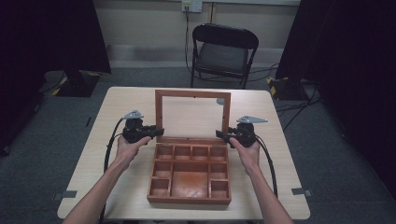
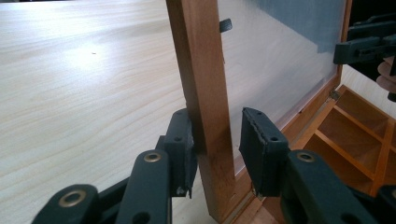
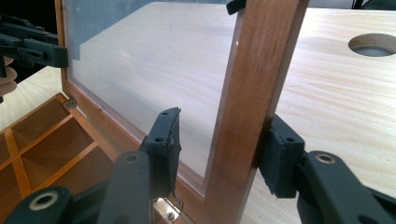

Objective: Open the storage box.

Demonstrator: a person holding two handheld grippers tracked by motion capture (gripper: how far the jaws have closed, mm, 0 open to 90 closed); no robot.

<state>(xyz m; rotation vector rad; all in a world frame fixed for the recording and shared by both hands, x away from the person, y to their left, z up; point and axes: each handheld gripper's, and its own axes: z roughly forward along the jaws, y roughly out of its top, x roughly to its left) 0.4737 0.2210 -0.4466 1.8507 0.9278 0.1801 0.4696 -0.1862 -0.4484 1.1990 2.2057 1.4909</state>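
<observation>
A wooden compartment box [image 1: 189, 199] lies open on the table, its glass-paned lid [image 1: 192, 116] standing upright at the back. My left gripper [image 1: 161, 132] straddles the lid's left rail [image 2: 198, 70]. One pad [image 2: 183, 140] rests against the wood and the other [image 2: 256, 140] stands off it, so the jaws are open. My right gripper [image 1: 218, 134] straddles the right rail [image 3: 252, 93] low down. Its outer pad [image 3: 280, 154] touches the wood, and a gap of glass shows before the inner pad [image 3: 166, 140]. The box compartments hold nothing.
The light wooden table [image 1: 130, 100] has bare surface behind and beside the box, with a round cable hole [image 3: 373, 44] behind the lid on the right. A black folding chair [image 1: 223, 51] stands beyond the far edge. Dark curtains flank both sides.
</observation>
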